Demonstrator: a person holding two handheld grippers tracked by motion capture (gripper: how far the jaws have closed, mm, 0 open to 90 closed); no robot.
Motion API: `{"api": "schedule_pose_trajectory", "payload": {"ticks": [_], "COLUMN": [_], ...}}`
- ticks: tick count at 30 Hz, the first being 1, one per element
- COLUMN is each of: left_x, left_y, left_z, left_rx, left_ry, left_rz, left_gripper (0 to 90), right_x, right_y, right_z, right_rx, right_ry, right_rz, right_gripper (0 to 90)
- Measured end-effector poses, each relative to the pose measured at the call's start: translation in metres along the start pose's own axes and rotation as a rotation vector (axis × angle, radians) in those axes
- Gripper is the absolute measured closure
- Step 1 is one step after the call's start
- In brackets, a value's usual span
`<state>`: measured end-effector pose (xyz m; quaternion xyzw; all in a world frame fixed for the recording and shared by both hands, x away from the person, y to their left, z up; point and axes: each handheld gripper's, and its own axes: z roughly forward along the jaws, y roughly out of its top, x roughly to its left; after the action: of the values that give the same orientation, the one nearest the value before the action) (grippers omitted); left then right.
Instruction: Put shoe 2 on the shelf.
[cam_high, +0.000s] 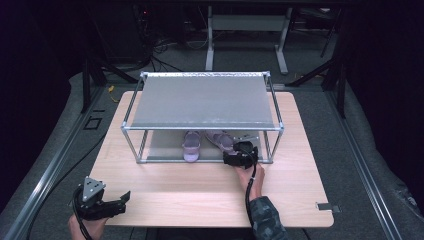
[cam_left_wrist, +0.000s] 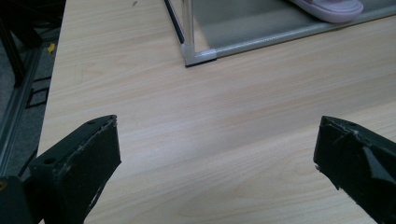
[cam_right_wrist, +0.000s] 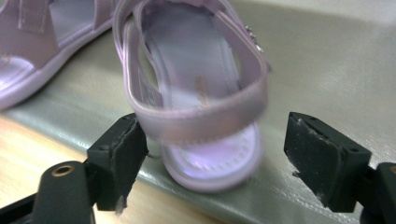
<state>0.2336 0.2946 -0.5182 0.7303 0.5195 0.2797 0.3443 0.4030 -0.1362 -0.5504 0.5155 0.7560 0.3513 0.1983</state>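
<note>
Here, right claw open, sandal label blurred, unreadable

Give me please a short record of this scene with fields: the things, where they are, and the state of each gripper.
surface: wooden table
rack: metal-framed shoe rack on the table
shoes: two lilac sandals, left sandal and right sandal, on the bottom shelf
right gripper: jaws open, either side of the right sandal's heel strap, not pressing
left gripper: jaws open, over bare table, holding nothing
</note>
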Motion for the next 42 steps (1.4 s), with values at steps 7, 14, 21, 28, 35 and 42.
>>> {"api": "schedule_pose_trajectory", "payload": {"ticks": [7,14,21,28,35,42], "left_x": [-0.009,-0.009,-0.010,-0.011,-0.013,-0.013], "left_y": [0.000,0.000,0.002,0.002,0.003,0.001], "left_z": [0.007,0.007,0.008,0.009,0.008,0.010], "left_rx": [0.014,0.010,0.006,0.002,0.002,0.004], "left_ry": [-0.021,-0.026,-0.030,-0.037,-0.041,-0.048], "left_rz": [0.017,0.019,0.018,0.017,0.025,0.018], "left_gripper": [0.6,0.6,0.6,0.6,0.6,0.6], "right_x": [-0.003,-0.001,0.001,0.000,0.018,0.025], "right_y": [-0.002,-0.003,-0.003,-0.002,0.000,0.001], "right_z": [0.005,0.006,0.004,0.003,0.008,0.010], "right_rx": [0.032,0.023,0.017,0.023,0.015,0.007], "right_ry": [0.057,0.036,0.055,0.118,0.150,0.163], "right_rz": [-0.008,0.053,0.098,0.170,0.140,0.165], "right_gripper": [33.9,36.7,37.5,38.5,36.2,35.3]}}
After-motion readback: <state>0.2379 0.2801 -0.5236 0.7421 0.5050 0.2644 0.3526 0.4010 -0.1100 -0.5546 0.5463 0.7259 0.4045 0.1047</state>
